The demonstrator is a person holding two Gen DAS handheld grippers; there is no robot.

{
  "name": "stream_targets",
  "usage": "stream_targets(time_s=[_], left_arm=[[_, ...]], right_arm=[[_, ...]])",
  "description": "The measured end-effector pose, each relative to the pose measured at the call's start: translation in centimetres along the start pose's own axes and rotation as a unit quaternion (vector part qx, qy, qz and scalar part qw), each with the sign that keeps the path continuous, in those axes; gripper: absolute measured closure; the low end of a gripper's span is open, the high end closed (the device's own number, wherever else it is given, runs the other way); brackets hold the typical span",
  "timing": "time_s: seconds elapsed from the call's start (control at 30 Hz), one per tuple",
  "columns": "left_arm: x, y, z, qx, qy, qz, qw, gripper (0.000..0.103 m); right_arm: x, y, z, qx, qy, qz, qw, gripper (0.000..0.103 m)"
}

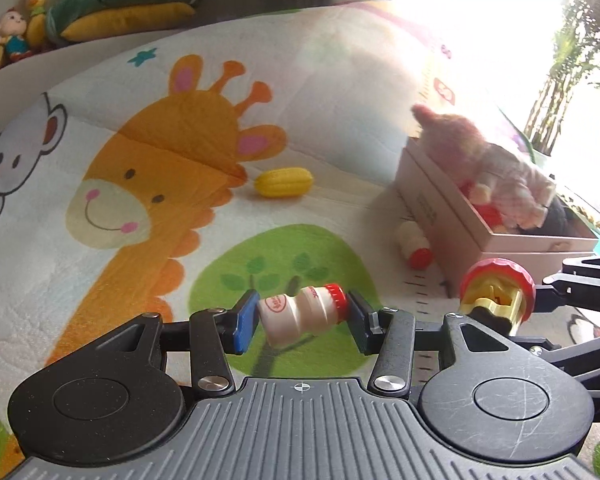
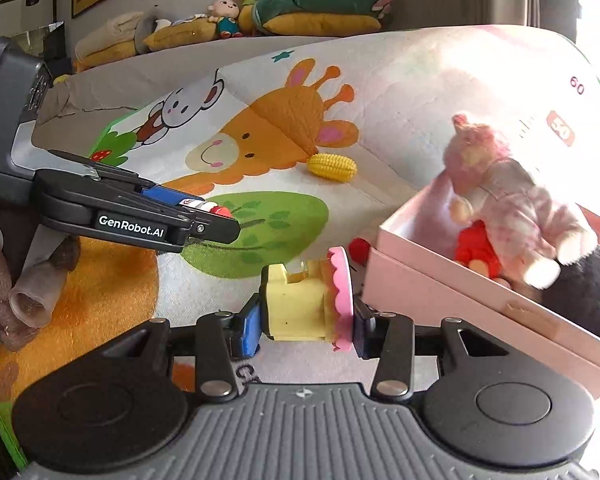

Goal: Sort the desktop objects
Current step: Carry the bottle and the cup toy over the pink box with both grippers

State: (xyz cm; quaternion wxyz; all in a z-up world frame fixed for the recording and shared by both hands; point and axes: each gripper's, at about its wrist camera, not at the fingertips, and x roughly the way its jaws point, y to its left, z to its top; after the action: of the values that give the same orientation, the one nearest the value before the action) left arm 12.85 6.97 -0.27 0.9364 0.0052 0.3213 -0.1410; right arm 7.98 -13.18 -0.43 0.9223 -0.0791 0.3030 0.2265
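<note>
Pinching a small white drink bottle (image 1: pixel 302 314) with a red cap between its blue pads, your left gripper (image 1: pixel 302 320) holds it sideways just above the green tree patch of the play mat (image 1: pixel 340 100); the cap points to the right pad and the bottle's base presses against the left one. From your right wrist view, that same gripper (image 2: pixel 220 220) shows side-on at the left, its fingers closed on the bottle (image 2: pixel 204 207) with only the white body and red cap peeking out. Your right gripper (image 2: pixel 306 320) is clamped on a yellow toy with a pink scalloped top (image 2: pixel 304 304), also held sideways, the pink disc against the right pad and the yellow base against the left. That toy (image 1: pixel 498 294) appears at the right edge of the left wrist view, close beside the near corner of the pink box (image 2: pixel 440 300). The box sits open on the mat to your right and holds a plush doll in pink pyjamas (image 2: pixel 508 200), a red soft toy (image 2: pixel 476 250) beneath it and something dark and furry (image 2: pixel 580 284) at the near end. A second red-capped white bottle (image 1: pixel 412 246) lies on its side on the mat, touching or just beside the box's wall. Farther off, a yellow toy corn cob (image 1: pixel 284 183) rests on the mat near the printed giraffe's ear. Cushions and small figures (image 2: pixel 228 14) line the ledge behind the mat.
</note>
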Motion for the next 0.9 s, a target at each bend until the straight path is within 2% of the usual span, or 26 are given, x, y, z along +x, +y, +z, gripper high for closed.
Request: stream_targets(time_s=[0.3, 0.6, 0.77, 0.9], left_arm=[[-1.0, -8.3, -1.0, 0.058, 0.009, -0.069, 0.9959, 0.051], [-1.8, -14.0, -0.1, 0.103, -0.002, -0.105, 0.9891, 0.051], [-1.4, -15.6, 1.9, 0.108, -0.020, -0.110, 0.9879, 0.051], [-1.0, -15.8, 4.7, 0.095, -0.047, -0.108, 0.9886, 0.051]], right_arm=[[-5.4, -4.4, -4.1, 0.048, -0.016, -0.064, 0.997, 0.060], [-9.0, -8.9, -6.4, 0.087, -0.037, -0.110, 0.989, 0.060], [-10.1, -10.8, -5.1, 0.081, -0.063, -0.120, 0.987, 0.060], [-9.7, -13.5, -1.6, 0.087, -0.088, -0.118, 0.985, 0.060]])
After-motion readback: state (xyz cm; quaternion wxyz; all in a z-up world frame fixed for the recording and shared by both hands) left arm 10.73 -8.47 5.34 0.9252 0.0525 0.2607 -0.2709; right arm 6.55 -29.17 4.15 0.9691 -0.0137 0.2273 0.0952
